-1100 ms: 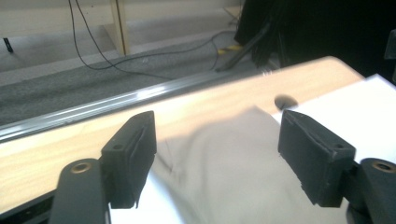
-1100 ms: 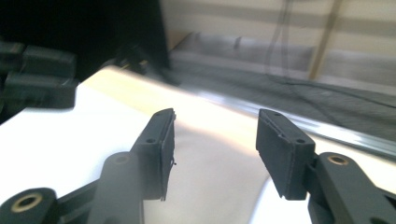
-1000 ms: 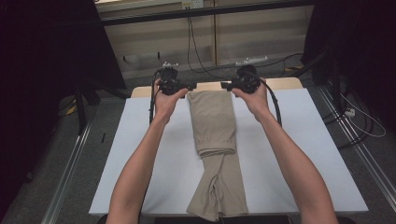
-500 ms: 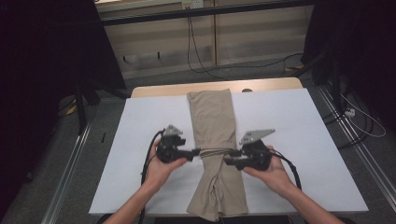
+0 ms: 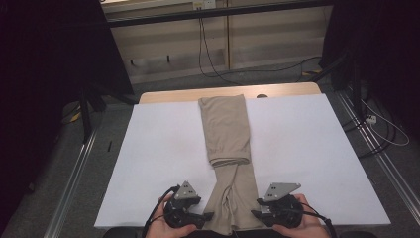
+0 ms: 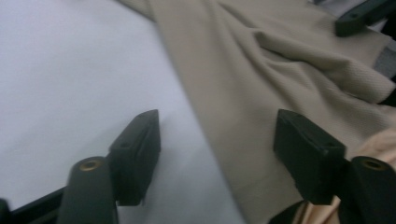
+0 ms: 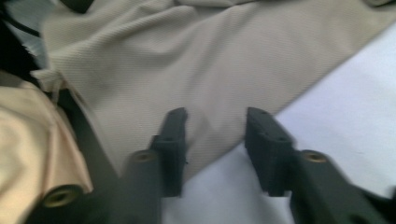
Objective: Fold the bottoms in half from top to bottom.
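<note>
- Trousers (image 5: pixel 228 148), beige, lie lengthwise down the middle of the white table (image 5: pixel 307 148): the near end hangs at the person's edge, the far end is doubled back on itself, its fold edge lying about halfway along.
- Left gripper (image 5: pixel 208 216), at the near edge, stands with jaws spread wide. In the left gripper view the cloth's side edge (image 6: pixel 219 154) runs between them, one jaw over bare table, the other over cloth; nothing is pinched.
- Right gripper (image 5: pixel 255 214), opposite, has its jaws parted less widely. In the right gripper view they straddle the other side edge (image 7: pixel 224 144) of the cloth and grip nothing.
- Change: one second ago both grippers were at the far end of the trousers; half a second ago they were level with the fold edge; now they flank the near end. The far fold lies unchanged.
- Meaning, as a judgement: the far fold is finished, and the near end is about to be pinched at both edges for the next fold.
- Containers: none on the table. Beyond its far edge stand a pale wooden strip (image 5: pixel 163 97) and trailing cables (image 5: pixel 213 69).
</note>
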The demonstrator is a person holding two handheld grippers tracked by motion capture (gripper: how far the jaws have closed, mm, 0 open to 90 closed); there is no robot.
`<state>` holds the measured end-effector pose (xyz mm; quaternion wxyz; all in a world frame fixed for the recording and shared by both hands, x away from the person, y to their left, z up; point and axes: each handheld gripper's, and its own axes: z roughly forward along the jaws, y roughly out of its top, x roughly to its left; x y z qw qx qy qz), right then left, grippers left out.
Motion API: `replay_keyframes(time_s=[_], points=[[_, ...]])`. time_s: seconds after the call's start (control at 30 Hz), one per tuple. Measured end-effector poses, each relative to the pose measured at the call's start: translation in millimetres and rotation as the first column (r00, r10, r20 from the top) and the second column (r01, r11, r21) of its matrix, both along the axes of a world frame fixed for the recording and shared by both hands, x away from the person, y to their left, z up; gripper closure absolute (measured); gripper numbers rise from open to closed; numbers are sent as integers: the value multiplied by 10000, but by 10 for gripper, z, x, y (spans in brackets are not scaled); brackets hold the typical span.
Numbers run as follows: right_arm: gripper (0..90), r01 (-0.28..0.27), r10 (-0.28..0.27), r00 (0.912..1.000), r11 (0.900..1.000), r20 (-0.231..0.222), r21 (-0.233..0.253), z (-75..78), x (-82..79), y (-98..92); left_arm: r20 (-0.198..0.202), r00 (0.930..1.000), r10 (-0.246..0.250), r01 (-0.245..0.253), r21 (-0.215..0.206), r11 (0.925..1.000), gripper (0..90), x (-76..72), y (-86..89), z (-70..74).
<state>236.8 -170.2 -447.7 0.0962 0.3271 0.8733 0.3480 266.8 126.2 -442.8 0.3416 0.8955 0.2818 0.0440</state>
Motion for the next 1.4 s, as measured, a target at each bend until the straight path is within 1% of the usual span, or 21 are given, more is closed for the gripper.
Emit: replay_keyframes(time_s=[0.03, 0.07, 0.1, 0.13, 0.17, 0.23, 0.27, 0.4, 0.47, 0.53, 0.6, 0.73, 0.77, 0.8, 0.97, 1.07, 1.17, 1.2, 1.27, 1.33, 1.4], points=[[752, 40, -40, 10000, 9999, 60, -126, 9, -4, 3, 483, 9987, -144, 122, 449, 9989, 405, -40, -25, 7], [880, -146, 147, 9997, 9999, -199, 10, 14, 1, -10, 408, 9990, -206, 188, 433, 9989, 479, -48, -28, 12], [900, -128, 130, 9996, 9999, -238, 72, 12, 4, -22, 290, 9993, -235, 225, 329, 9992, 554, -47, -22, 23], [900, -50, 52, 9995, 10000, -324, 85, 16, 9, -38, -138, 9989, -458, 459, 29, 9989, 727, -30, -10, 18], [900, -91, 92, 9993, 10000, -363, 38, 23, 14, -52, -318, 9983, -486, 481, -139, 9987, 845, -26, -5, 12], [900, 6, -2, 9993, 9999, -379, 127, 43, 17, -89, -671, 9960, -593, 573, -310, 9979, 900, -12, 4, 19], [900, 33, -11, 9986, 9991, -536, 415, 54, 10, -124, -859, 9945, -607, 567, -477, 9972, 900, -2, 10, 19], [900, 389, -387, 9992, 9992, -119, 125, 96, -66, -218, -1163, 9917, -553, 410, -1218, 9917, 900, 39, 50, 100], [870, 452, -449, 9989, 9987, -114, 252, 114, -76, -238, -1186, 9917, -504, 300, -1678, 9854, 900, 65, 76, 184], [748, 414, -409, 9991, 9985, -134, 358, 119, -77, -217, -1145, 9921, -522, 267, -2138, 9765, 900, 75, 76, 282], [739, 160, -156, 9998, 9991, -88, 403, 125, -70, -173, -979, 9925, -731, 469, -2471, 9679, 900, 60, 27, 386], [714, -137, 144, 9999, 9968, -76, 785, 150, -6, -36, -830, 9899, -1148, 886, -2696, 9589, 900, 42, -135, 488], [714, -72, 70, 10000, 9971, 21, 753, 153, 10, -24, -864, 9879, -1285, 994, -2830, 9540, 900, 37, -202, 499], [714, 50, -51, 10000, 9964, 8, 840, 155, 42, -26, -793, 9877, -1346, 1073, -2821, 9534, 900, 31, -246, 507], [712, 723, -737, 9972, 9915, 91, 1080, 169, 118, -187, -800, 9732, -2155, 1852, -2826, 9412, 900, -10, -610, 543], [727, 917, -944, 9954, 9879, 159, 1249, 183, 113, -260, -881, 9631, -2542, 2221, -2731, 9360, 900, -40, -871, 458], [725, 1106, -1145, 9932, 9847, 218, 1348, 192, 120, -317, -1120, 9582, -2634, 2291, -2519, 9402, 900, -59, -1028, 320], [716, 1155, -1193, 9927, 9833, 189, 1404, 193, 125, -323, -1253, 9597, -2517, 2149, -2503, 9440, 900, -43, -1051, 245], [692, 1096, -1126, 9935, 9842, 140, 1393, 182, 144, -311, -1494, 9567, -2500, 2095, -2433, 9470, 822, -12, -1041, 152], [682, 1075, -1098, 9939, 9850, 96, 1348, 169, 164, -288, -1631, 9609, -2238, 1791, -2506, 9514, 673, 31, -953, 114], [656, 1078, -1093, 9940, 9841, 34, 1413, 169, 217, -244, -1482, 9670, -2071, 1637, -2610, 9513, 647, 69, -845, 142]])
